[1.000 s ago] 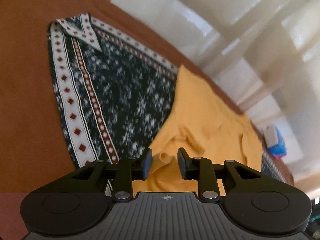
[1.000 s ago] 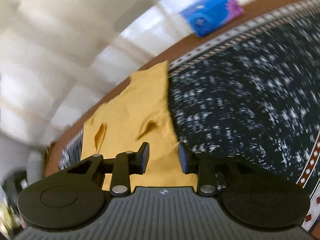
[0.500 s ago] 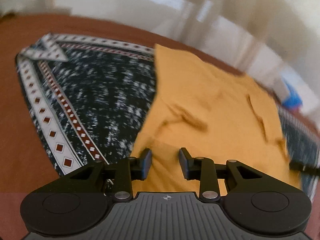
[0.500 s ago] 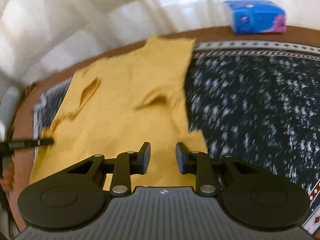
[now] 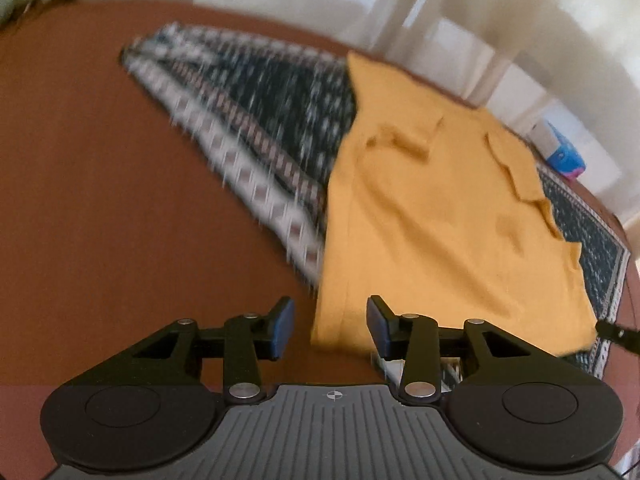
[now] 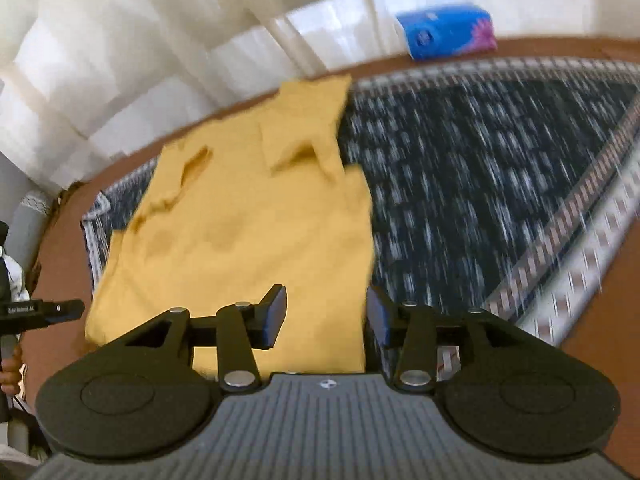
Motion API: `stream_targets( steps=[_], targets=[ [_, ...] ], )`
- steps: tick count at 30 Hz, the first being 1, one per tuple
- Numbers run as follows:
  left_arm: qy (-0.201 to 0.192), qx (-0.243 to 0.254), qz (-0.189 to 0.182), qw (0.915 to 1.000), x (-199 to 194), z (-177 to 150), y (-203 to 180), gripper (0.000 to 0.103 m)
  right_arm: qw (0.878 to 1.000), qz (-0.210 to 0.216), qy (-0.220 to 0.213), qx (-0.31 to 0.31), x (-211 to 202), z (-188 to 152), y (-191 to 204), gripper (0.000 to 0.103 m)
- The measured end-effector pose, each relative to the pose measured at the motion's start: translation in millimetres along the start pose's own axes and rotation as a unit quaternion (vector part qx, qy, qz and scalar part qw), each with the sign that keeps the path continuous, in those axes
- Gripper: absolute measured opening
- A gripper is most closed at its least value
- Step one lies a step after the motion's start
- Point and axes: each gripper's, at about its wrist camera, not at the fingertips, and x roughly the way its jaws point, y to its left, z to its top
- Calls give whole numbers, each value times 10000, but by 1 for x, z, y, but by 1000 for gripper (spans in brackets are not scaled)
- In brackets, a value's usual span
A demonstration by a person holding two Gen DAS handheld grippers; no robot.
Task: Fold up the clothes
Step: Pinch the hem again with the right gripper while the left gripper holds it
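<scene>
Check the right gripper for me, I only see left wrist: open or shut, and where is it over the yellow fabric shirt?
Observer: The right gripper is open and grips nothing. It hangs over the near hem of the yellow fabric shirt, by the shirt's side edge, where it meets the dark patterned cloth.
Operator: Blue blob at my far right?
Observer: A blue rectangular tissue pack with a pink flower print. It lies on the brown surface beyond the cloth's far border, apart from the shirt.

Your yellow shirt (image 5: 432, 216) (image 6: 248, 232) lies spread flat with a few wrinkles on the patterned cloth (image 5: 280, 92) (image 6: 480, 184).
</scene>
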Motion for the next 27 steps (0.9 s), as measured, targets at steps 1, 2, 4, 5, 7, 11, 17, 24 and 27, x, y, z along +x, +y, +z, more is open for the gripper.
stream_targets(
  steps=[1,2,4,5,7,11,17,24,27],
  targets=[
    [31,-88,-46,9999,0,-4,2,56,10000,-12,13,20,0,-3,0,50],
    [49,-137,-85,9999,1,-6,3,56,10000,-25,26,39,-1,-7,-1,50],
    [53,-129,-138,9998,4,-8,1,59,9999,-49,51,79,-1,-14,-2,50],
    [51,-121,-144,9998,4,-8,0,60,9999,-61,64,99,-2,-17,-2,50],
    [49,-127,-153,9998,5,-6,-2,60,9998,-86,90,138,-2,-24,-3,50],
    [91,-136,-178,9997,5,-6,-2,51,9997,-48,98,200,0,-27,-6,50],
    [43,89,-34,9999,1,-5,-10,0,9988,204,408,162,5,-23,-10,10],
    [-243,113,-164,9995,-27,2,-13,0,9976,498,459,-145,-17,-5,-2,7],
    [-311,121,-107,9994,-40,0,-7,0,9965,625,478,-281,-28,3,1,6]
  ],
)
